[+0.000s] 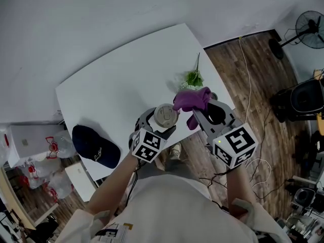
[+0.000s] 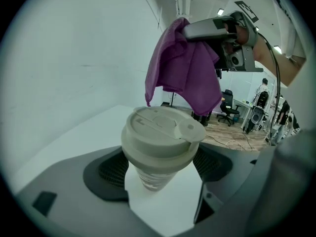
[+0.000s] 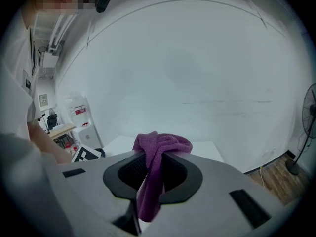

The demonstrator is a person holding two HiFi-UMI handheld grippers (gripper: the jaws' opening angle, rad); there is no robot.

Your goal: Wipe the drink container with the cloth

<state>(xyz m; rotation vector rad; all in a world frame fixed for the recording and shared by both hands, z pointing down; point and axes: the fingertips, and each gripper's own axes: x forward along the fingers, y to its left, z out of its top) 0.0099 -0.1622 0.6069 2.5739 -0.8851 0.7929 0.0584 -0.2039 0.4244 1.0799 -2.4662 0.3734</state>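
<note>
Pads of the left gripper [image 2: 160, 174] close on the sides of the beige lidded paper cup [image 2: 162, 135], just below its wide lid. That gripper's own view shows the dark pads bracketing the ribbed body, with the lid's rim hiding the exact line of contact. Whether the cup's base rests on the white table [image 1: 111, 85] or hangs just above it cannot be told.

The right gripper [image 3: 152, 172] has its jaws pinched together on the purple knitted cloth [image 3: 160, 144]. One bunched fold rises above the pads and a tail hangs down between them.

The left gripper view alone gives the height relation. The cloth dangles from the right gripper above and beyond the cup, apart from the lid. It also shows an office chair [image 2: 228, 105] far behind.

From the head view the cloth sits just right of the lid, seemingly at its edge, and both grippers are near the table's front edge. Only that view shows the dark blue cap [image 1: 95, 146] lying at the table's left, the green sprig [image 1: 193, 78] beyond the cloth, the wooden floor [image 1: 263, 80] and a standing fan [image 1: 310, 24].

The right gripper view shows none of the cup. It shows only a pale wall, the far tabletop, and the left gripper's marker cube [image 3: 85, 154] at its lower left.
</note>
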